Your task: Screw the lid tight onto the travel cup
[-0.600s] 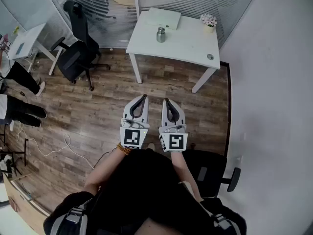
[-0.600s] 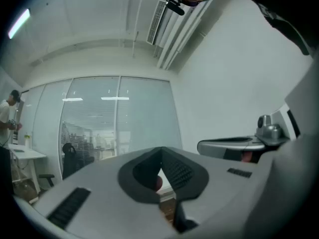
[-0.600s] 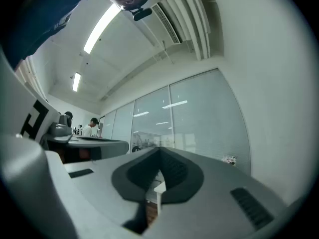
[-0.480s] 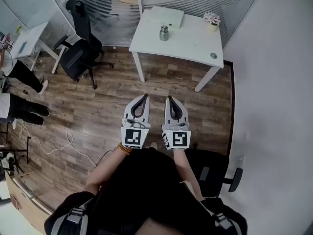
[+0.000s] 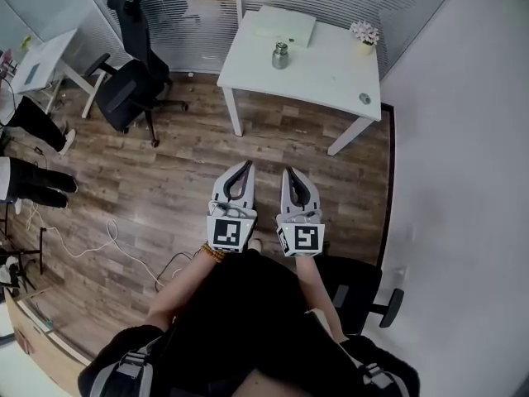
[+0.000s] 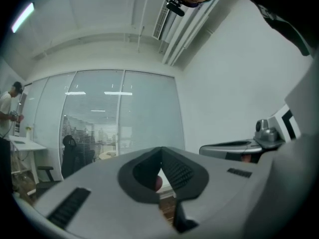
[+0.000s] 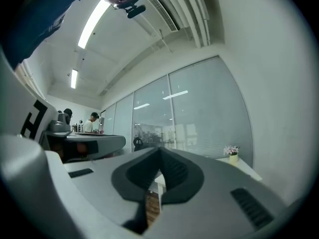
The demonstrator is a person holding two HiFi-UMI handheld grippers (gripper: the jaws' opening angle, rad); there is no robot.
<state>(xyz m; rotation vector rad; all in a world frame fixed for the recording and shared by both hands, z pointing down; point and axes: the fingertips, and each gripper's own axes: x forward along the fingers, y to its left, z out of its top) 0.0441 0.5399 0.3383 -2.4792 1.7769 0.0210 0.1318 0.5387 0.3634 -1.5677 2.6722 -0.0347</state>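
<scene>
As seen from the head view, a black office chair [image 5: 124, 93] stood at the left on the wood floor [image 5: 165, 180], near the glass partition [image 5: 157, 15]. Moving right, the left gripper [image 5: 245, 165] was held low in front of the person's body, above the floor. Its own view showed the fingers [image 6: 177, 171] pressed together at the tip with nothing between them. Beyond it, the white surface [image 5: 322, 77] carried the travel cup [image 5: 280, 55], upright toward the far left part of the top and near a flat white box [image 5: 285, 25]. The cup's top end appeared darker than its metallic body. The cup was well apart from both grippers. The right gripper [image 5: 288, 171] was level with the left one, close beside it but not touching. Its fingers [image 7: 174, 171] were likewise closed on nothing. At the far right corner of the surface stood a small pot of flowers [image 5: 364, 34], near the plain white wall [image 5: 463, 139].
</scene>
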